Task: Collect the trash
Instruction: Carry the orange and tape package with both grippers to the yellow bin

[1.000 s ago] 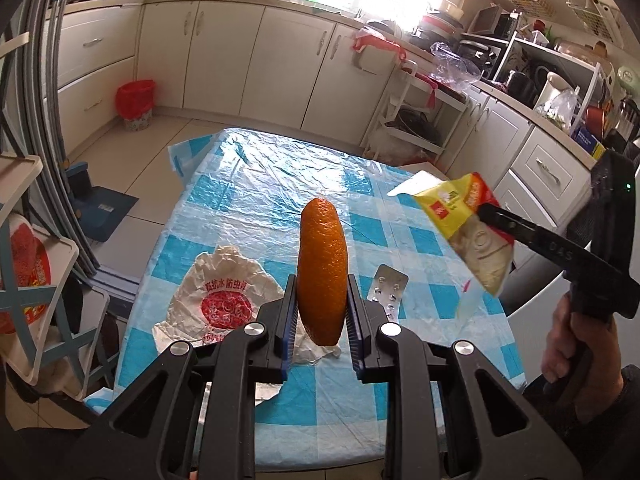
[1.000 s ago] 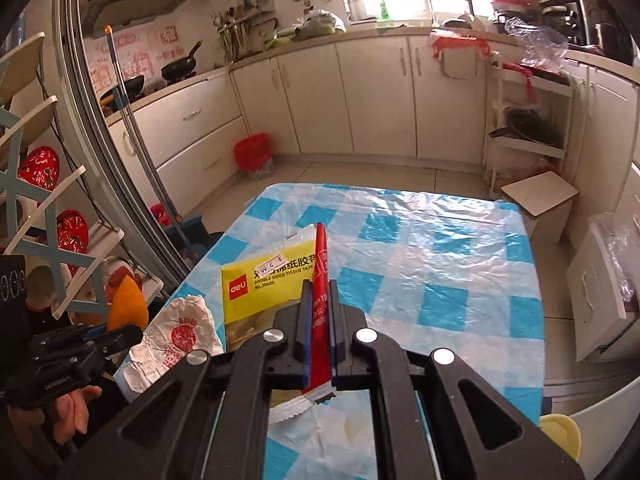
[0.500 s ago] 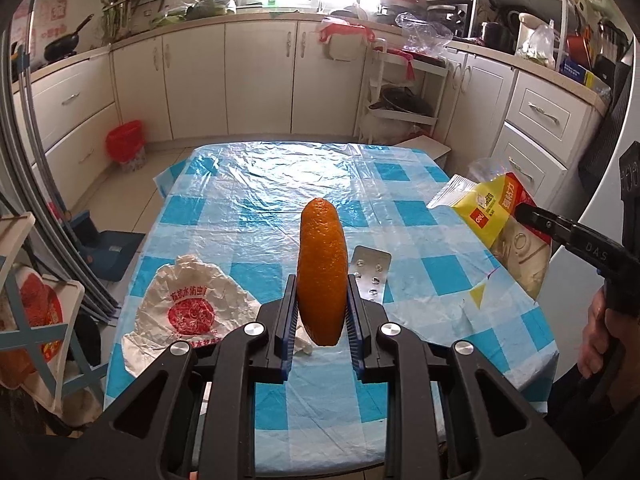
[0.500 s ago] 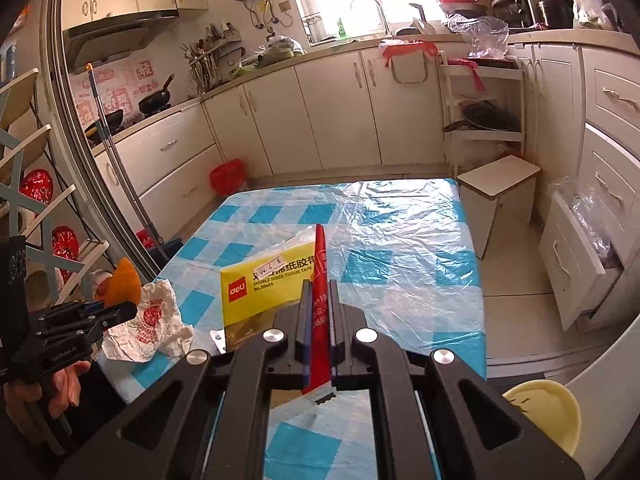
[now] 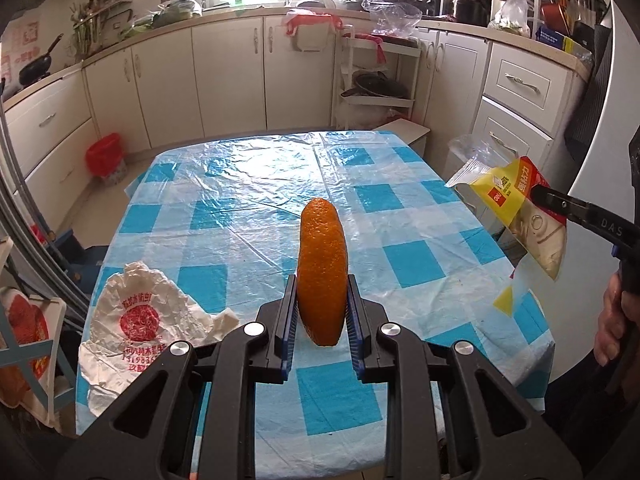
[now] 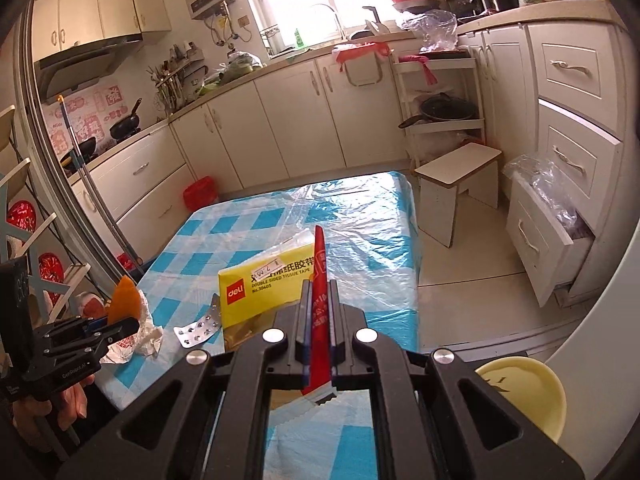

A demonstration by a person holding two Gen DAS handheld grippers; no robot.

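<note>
My left gripper (image 5: 321,312) is shut on an orange peel (image 5: 322,268), held upright above the near end of the blue checked table (image 5: 248,200). My right gripper (image 6: 319,320) is shut on the red edge of a yellow tape wrapper (image 6: 260,292), held in the air off the table's right side; the wrapper also shows in the left wrist view (image 5: 520,208). A crumpled white paper wrapper with a red print (image 5: 140,316) lies at the table's near left corner. A silver blister pack (image 6: 198,326) lies on the table beside it.
A pale yellow bin (image 6: 524,396) stands low at the right of the right wrist view. A red bin (image 5: 105,156) stands by the far cabinets. A white stool (image 6: 456,188) and an open drawer (image 6: 548,236) are to the table's right.
Both grippers have drawn back from the table and swung to the right, keeping hold of the peel and the wrapper. The yellow bin has come further into the right wrist view.
</note>
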